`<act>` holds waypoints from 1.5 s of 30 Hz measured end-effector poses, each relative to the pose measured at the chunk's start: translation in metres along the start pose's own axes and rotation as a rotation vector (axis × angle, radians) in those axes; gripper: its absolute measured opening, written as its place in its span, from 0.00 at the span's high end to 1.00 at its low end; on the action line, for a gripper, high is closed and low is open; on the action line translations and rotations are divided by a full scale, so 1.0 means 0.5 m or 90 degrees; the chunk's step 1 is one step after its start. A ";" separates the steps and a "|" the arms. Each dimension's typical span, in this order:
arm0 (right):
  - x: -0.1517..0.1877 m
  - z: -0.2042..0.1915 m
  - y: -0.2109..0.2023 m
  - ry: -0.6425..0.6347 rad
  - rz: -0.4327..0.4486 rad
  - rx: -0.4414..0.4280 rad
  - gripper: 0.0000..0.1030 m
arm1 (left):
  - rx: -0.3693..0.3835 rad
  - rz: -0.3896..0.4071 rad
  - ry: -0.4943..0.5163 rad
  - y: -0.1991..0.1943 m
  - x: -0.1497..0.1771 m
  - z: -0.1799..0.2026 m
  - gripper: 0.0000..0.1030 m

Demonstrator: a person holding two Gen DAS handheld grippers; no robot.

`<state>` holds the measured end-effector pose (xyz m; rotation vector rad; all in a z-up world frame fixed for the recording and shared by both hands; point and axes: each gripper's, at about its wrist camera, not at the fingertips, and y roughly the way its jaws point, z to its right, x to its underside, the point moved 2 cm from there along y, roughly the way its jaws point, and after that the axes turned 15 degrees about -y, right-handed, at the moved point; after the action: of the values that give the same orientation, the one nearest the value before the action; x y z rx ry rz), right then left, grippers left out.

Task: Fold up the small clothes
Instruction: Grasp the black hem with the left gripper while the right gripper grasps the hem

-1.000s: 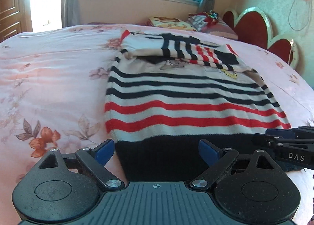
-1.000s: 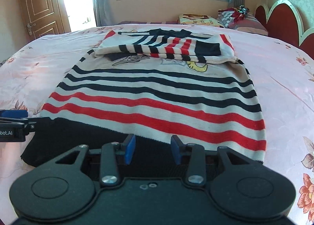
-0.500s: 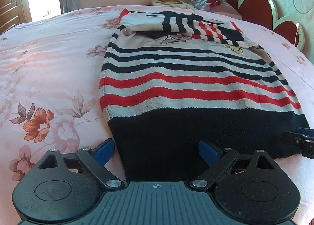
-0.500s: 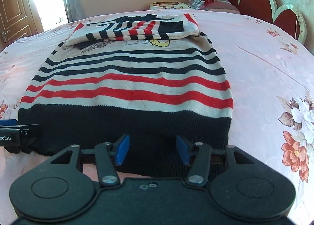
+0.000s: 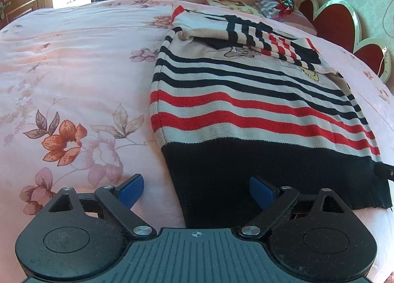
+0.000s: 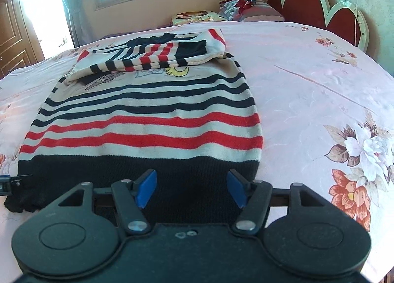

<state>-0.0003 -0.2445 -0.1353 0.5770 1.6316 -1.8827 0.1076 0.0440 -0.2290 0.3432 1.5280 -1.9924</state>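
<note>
The striped red, black and cream knitted sweater [image 5: 258, 110] lies flat on the pink flowery bedsheet [image 5: 73, 73], and both claws, left gripper [image 5: 195, 188] and right gripper [image 6: 193, 190], gape wide, holding nothing, so 1 could pinch sheet too.

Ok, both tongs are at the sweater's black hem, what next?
Probably ease both forward and close on the hem corners. The left tongs and right tongs are open, straddling the sweater hem's two ends, sleeves already folded in, so the hem seems ready to lift.
</note>
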 end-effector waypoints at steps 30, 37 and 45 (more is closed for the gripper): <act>0.033 0.066 0.028 0.062 -0.060 -0.050 0.62 | 0.049 -0.019 -0.035 -0.005 -0.004 0.001 0.48; 0.028 0.067 0.031 0.058 -0.070 -0.066 0.63 | 0.067 -0.054 -0.072 -0.009 -0.003 -0.024 0.63; 0.034 0.073 0.026 0.084 -0.079 -0.115 0.69 | 0.118 -0.103 -0.145 -0.004 -0.007 -0.037 0.63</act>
<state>-0.0027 -0.2838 -0.1502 0.5441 1.9396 -1.7894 0.1064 0.0626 -0.2313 0.0635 1.2677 -2.2218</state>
